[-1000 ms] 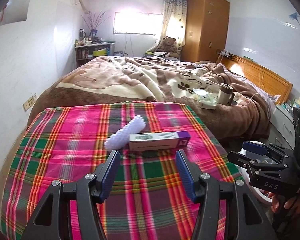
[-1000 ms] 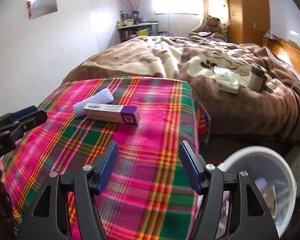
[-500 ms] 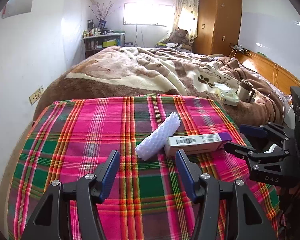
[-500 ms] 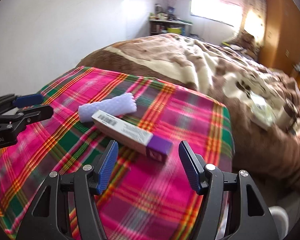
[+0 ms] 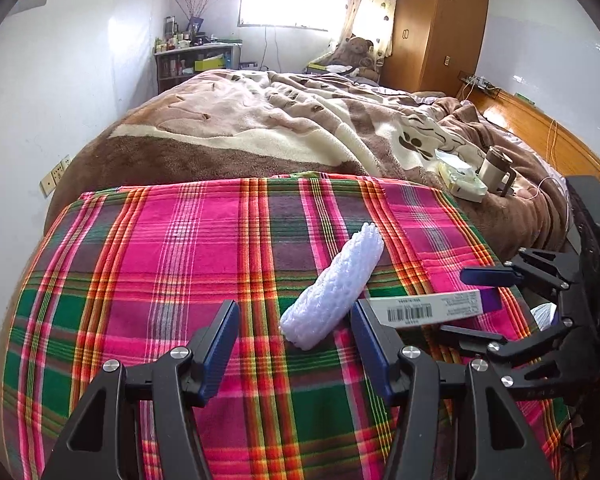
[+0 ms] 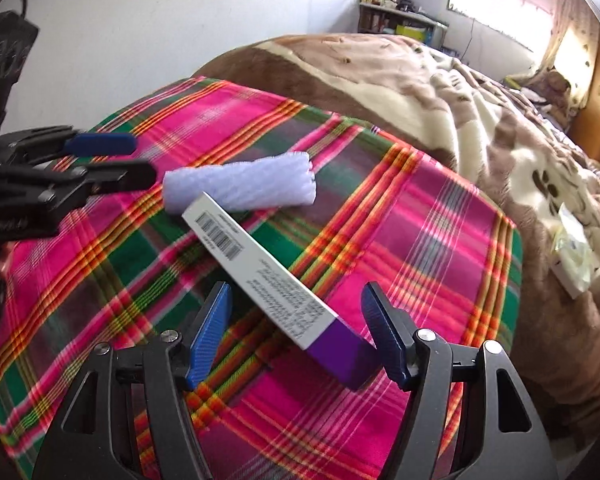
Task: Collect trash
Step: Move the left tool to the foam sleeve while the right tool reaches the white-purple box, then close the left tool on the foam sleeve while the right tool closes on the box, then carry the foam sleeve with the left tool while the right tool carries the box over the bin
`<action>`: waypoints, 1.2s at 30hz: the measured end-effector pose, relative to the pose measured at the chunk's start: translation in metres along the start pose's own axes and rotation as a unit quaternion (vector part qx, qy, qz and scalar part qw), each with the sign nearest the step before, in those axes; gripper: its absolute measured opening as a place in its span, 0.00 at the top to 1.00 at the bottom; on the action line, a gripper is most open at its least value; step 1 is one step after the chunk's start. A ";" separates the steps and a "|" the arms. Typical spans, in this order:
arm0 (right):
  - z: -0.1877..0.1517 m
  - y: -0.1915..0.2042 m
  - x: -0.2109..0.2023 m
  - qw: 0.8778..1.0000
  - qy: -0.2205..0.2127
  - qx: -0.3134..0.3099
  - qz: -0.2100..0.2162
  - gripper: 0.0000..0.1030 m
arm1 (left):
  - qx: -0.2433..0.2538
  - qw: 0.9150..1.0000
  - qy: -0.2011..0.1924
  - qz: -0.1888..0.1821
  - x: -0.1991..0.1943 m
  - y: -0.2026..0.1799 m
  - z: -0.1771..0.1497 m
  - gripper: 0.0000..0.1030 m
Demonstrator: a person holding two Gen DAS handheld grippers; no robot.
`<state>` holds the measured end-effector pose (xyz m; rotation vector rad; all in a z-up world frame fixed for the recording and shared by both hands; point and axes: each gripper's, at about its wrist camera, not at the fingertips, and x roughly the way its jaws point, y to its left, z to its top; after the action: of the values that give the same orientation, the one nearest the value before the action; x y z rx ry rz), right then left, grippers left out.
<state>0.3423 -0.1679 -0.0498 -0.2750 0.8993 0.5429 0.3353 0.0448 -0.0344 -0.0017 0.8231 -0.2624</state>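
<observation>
A white foam net sleeve (image 5: 334,292) (image 6: 240,186) and a long white carton with a purple end (image 5: 428,309) (image 6: 268,276) lie side by side on a plaid cloth (image 5: 180,280) (image 6: 420,240). My left gripper (image 5: 294,340) is open, with the near end of the sleeve between its fingertips. My right gripper (image 6: 298,332) is open around the carton's purple end, apart from it. Each gripper shows in the other's view: the right one (image 5: 476,304) at the carton's far end, the left one (image 6: 136,160) next to the sleeve.
A bed with a brown and cream blanket (image 5: 280,128) lies behind the cloth. A metal mug (image 5: 494,170) and a tissue pack (image 5: 460,178) rest on it. A wooden wardrobe (image 5: 436,28) and a shelf (image 5: 192,60) stand at the back wall.
Both grippers have moved in on the trash: the left one toward the foam sleeve, the right one lower and forward until the carton's purple end lies between its fingers. Both stayed open.
</observation>
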 end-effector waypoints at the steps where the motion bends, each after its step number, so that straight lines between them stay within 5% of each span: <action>1: -0.001 -0.001 -0.001 1.000 0.002 0.003 0.001 0.41 | 0.000 1.000 0.001 0.000 0.003 0.000 0.002 0.44; 7: -0.011 -0.002 -0.008 1.000 -0.001 0.003 -0.010 0.77 | 0.007 1.000 0.008 -0.025 0.016 -0.006 0.007 0.44; 27: -0.036 -0.042 -0.023 0.994 -0.018 0.102 -0.028 0.78 | 0.058 0.997 0.053 -0.017 0.074 -0.042 0.014 0.44; 30: -0.038 -0.042 -0.024 0.993 -0.021 0.109 -0.029 0.78 | 0.054 0.997 0.056 -0.018 0.075 -0.041 0.012 0.64; 36: -0.045 -0.039 -0.029 0.991 -0.033 0.127 -0.026 0.78 | 0.054 0.997 0.044 -0.016 0.060 -0.051 0.007 0.72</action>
<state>0.3189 -0.2303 -0.0534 -0.0488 0.8849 0.3825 0.3681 -0.0195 -0.0678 0.0994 0.8966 -0.3383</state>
